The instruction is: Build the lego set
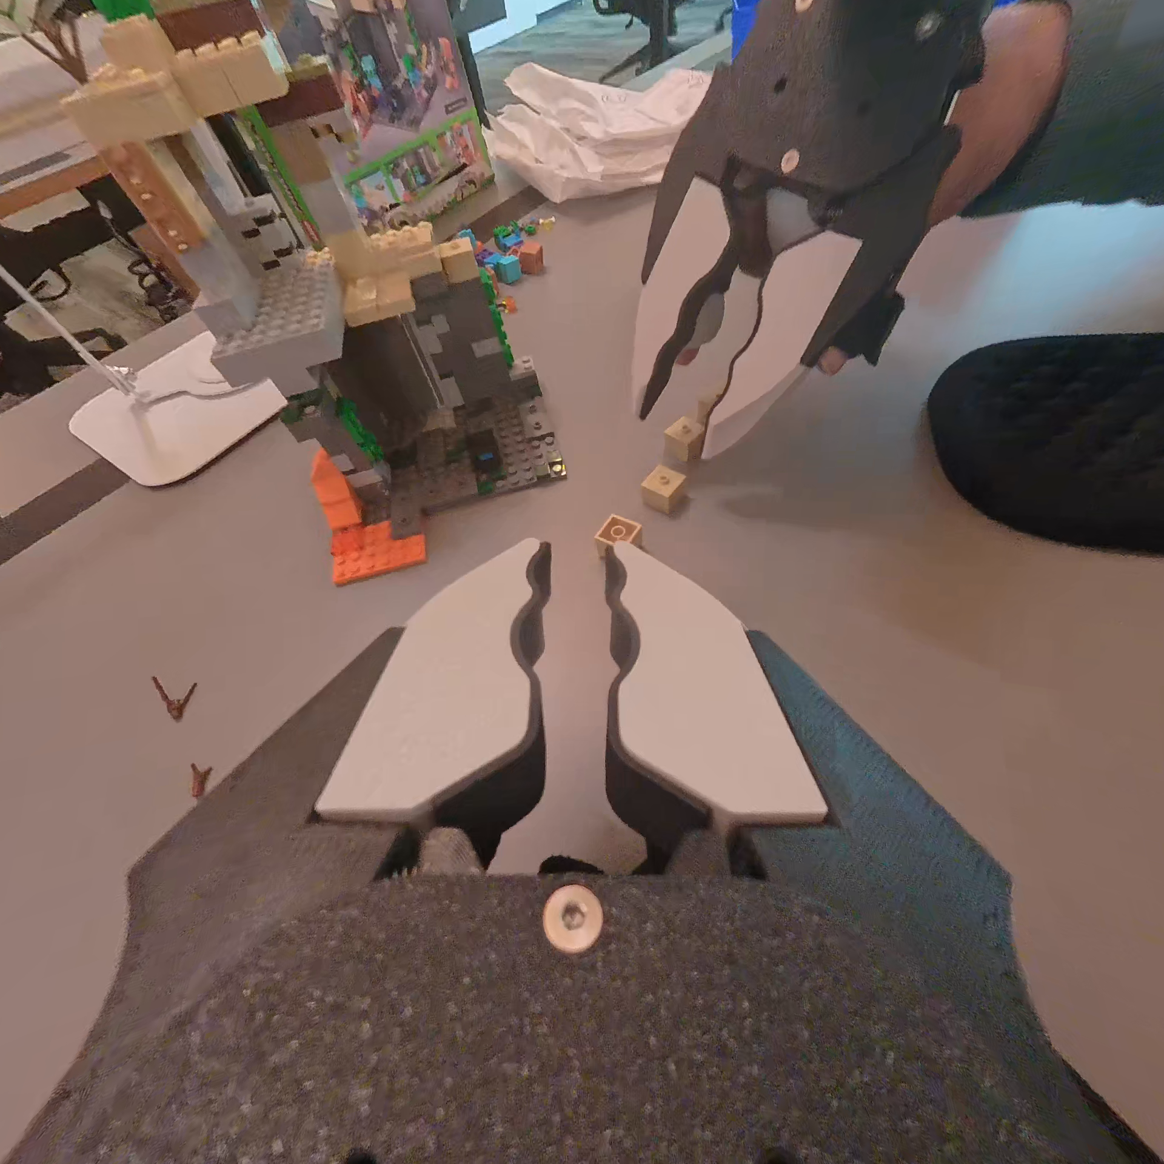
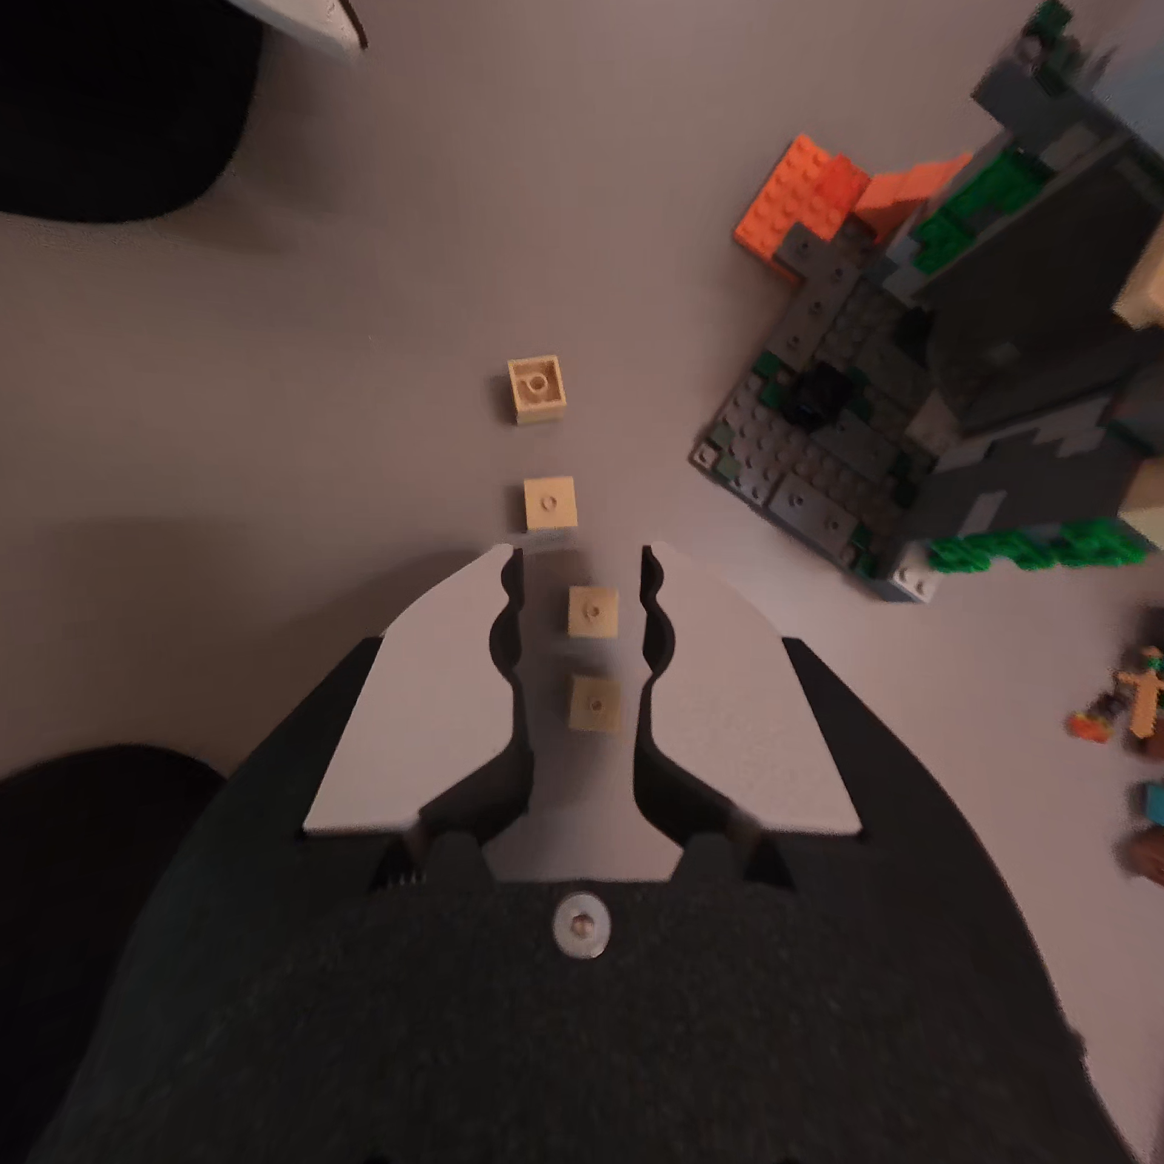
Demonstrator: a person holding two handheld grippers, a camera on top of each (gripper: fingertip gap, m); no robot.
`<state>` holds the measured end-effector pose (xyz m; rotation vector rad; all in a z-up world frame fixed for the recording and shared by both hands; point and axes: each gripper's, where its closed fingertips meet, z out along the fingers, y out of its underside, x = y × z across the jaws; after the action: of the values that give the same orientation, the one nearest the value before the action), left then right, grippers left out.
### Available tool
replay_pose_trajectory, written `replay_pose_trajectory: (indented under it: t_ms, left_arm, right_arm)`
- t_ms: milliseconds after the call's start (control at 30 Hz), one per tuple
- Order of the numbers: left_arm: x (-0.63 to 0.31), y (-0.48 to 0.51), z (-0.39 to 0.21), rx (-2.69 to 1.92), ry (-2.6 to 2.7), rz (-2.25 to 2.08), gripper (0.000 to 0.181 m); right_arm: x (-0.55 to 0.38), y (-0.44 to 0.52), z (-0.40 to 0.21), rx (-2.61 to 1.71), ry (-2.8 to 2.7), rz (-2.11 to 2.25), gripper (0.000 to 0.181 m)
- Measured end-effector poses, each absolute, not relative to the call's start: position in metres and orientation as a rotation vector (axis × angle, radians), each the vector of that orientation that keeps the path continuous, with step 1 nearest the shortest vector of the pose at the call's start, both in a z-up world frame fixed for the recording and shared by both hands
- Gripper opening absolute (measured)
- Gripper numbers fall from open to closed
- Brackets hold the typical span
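Tan bricks are lying in a loose row on the grey table (image 2: 315,441), four of them in the right wrist view. The farthest tan brick (image 2: 536,390) is sitting upside down with its hollow underside showing; the next tan brick (image 2: 550,502) is lying stud-up just beyond the right tool (image 2: 582,554). That tool is hanging over the row with its jaws spread and nothing gripped, two more bricks (image 2: 593,612) showing in the gap below it. The left tool (image 1: 578,551) is also released and empty, its right fingertip just beside the upturned brick (image 1: 618,534). The partly built lego set (image 1: 409,378), grey with green and orange parts, is standing on the table to one side, its box (image 1: 409,94) behind it.
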<state>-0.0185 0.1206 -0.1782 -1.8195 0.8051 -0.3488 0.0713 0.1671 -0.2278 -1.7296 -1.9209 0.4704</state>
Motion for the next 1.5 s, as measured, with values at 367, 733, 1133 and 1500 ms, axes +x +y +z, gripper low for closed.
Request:
replay_pose_trajectory:
  t_ms: [367, 733, 1133, 1500]
  left_arm:
    - [-0.014, 0.150, -0.203, -1.921, 0.933, -0.358, 0.021]
    - [0.006, 0.158, -0.225, -1.995, 1.180, -0.514, 0.034]
    - [0.023, 0.163, -0.245, -1.991, 1.352, -0.529, 0.016]
    - [0.009, 0.172, -0.232, -1.854, 1.370, -0.219, 0.016]
  right_arm:
    - [0.124, 0.179, -0.226, -1.797, -1.754, 0.551, 0.044]
    - [0.119, 0.175, -0.240, -1.771, -1.773, 0.623, 0.042]
    - [0.113, 0.179, -0.246, -1.747, -1.804, 0.584, 0.016]
    - [0.077, 0.164, -0.208, -1.686, -1.709, 0.759, 0.025]
